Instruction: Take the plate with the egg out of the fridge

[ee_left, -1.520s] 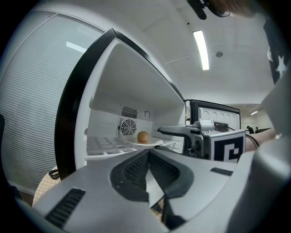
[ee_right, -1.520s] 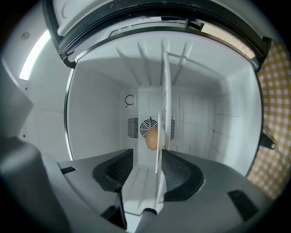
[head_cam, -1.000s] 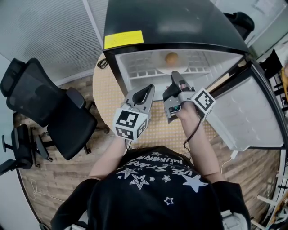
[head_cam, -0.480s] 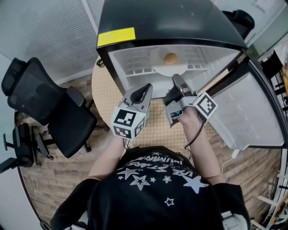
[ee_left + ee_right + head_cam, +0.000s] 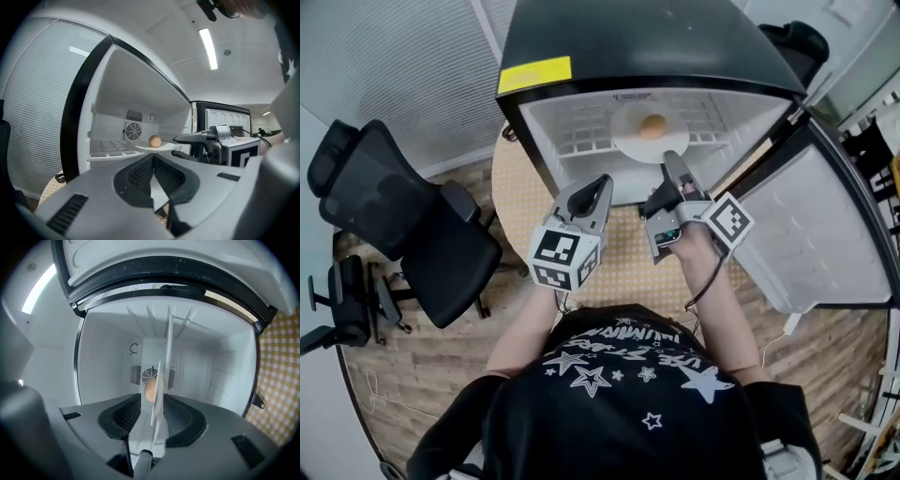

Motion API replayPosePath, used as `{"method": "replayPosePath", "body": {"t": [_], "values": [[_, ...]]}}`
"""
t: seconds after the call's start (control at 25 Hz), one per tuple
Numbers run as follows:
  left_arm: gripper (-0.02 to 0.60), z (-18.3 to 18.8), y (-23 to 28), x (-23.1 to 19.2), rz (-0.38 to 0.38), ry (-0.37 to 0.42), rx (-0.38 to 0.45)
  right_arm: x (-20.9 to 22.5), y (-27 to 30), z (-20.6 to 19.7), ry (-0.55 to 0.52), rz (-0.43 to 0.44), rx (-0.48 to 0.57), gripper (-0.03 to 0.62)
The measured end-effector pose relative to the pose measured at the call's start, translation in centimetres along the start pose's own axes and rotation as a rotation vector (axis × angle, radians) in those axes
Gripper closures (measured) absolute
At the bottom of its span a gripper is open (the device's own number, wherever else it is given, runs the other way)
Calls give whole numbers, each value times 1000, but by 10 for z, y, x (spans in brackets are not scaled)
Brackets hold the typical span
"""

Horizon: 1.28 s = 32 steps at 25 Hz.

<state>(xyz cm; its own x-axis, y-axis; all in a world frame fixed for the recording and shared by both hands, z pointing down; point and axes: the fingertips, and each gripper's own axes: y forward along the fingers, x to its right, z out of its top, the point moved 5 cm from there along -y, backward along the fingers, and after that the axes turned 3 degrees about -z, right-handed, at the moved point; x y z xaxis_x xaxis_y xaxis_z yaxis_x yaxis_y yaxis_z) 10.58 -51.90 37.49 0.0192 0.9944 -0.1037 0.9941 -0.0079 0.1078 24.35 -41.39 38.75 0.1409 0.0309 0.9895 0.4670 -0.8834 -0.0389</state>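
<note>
A white plate (image 5: 628,141) carrying a brown egg (image 5: 653,126) rests on the shelf inside the open black fridge (image 5: 647,47). My right gripper (image 5: 668,165) reaches to the plate's front rim. In the right gripper view the plate (image 5: 166,357) stands edge-on between the jaws, which are opening, with the egg (image 5: 150,389) just to its left. My left gripper (image 5: 602,184) hovers shut and empty in front of the fridge, left of the right one. Its own view shows the egg (image 5: 154,141) on the plate (image 5: 164,146).
The fridge door (image 5: 825,234) swings open to the right. The fridge stands on a round table with a checked cloth (image 5: 520,178). A black office chair (image 5: 403,225) is at the left on the wooden floor. The white shelf (image 5: 581,142) left of the plate is bare.
The right gripper has edged forward to the plate's front rim. The plate and egg show more fully in the head view. The left gripper has barely moved.
</note>
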Motion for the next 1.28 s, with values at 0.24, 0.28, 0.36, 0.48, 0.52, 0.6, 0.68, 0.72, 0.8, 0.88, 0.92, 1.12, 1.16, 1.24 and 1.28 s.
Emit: {"method": "replayPosePath", "body": {"t": [0.24, 0.28, 0.36, 0.48, 0.52, 0.6, 0.68, 0.72, 0.8, 0.88, 0.92, 1.12, 1.16, 1.24, 1.28], "values": [[574, 0, -1, -3, 14, -2, 9, 4, 21, 1, 30, 4, -11, 453], [574, -1, -1, -4, 14, -5, 6, 6, 24, 1, 40, -6, -11, 458], [574, -3, -1, -3, 13, -8, 0, 10, 25, 1, 47, -29, -10, 508], [574, -5, -2, -2, 14, -6, -8, 11, 25, 2, 57, -40, -8, 520], [574, -6, -2, -2, 16, -7, -9, 11, 26, 2, 66, -41, -8, 523], [574, -7, -3, -2, 23, -11, -12, 10, 25, 2, 79, -39, -10, 526], [574, -7, -4, 0, 31, -10, -12, 9, 23, 3, 87, -33, -15, 528], [574, -6, -4, 1, 35, -9, -10, 8, 21, 3, 96, -26, -18, 528], [574, -4, -6, 5, 47, -4, -3, 7, 17, 3, 124, -7, -26, 530], [574, -5, -8, 8, 64, -4, -1, 7, 12, 3, 139, 7, -39, 533], [574, -6, -9, 9, 72, -6, -4, 6, 10, 3, 139, 11, -46, 533], [574, -9, -14, 18, 123, 9, -13, 4, -2, 3, 123, 35, -101, 533], [574, -9, -16, 20, 139, 9, -8, 3, -7, 2, 113, 41, -119, 533], [574, -11, -19, 27, 170, 3, -2, 4, -19, 0, 102, 48, -155, 533], [574, -12, -21, 31, 184, 2, -2, 5, -25, -1, 104, 49, -172, 533]]}}
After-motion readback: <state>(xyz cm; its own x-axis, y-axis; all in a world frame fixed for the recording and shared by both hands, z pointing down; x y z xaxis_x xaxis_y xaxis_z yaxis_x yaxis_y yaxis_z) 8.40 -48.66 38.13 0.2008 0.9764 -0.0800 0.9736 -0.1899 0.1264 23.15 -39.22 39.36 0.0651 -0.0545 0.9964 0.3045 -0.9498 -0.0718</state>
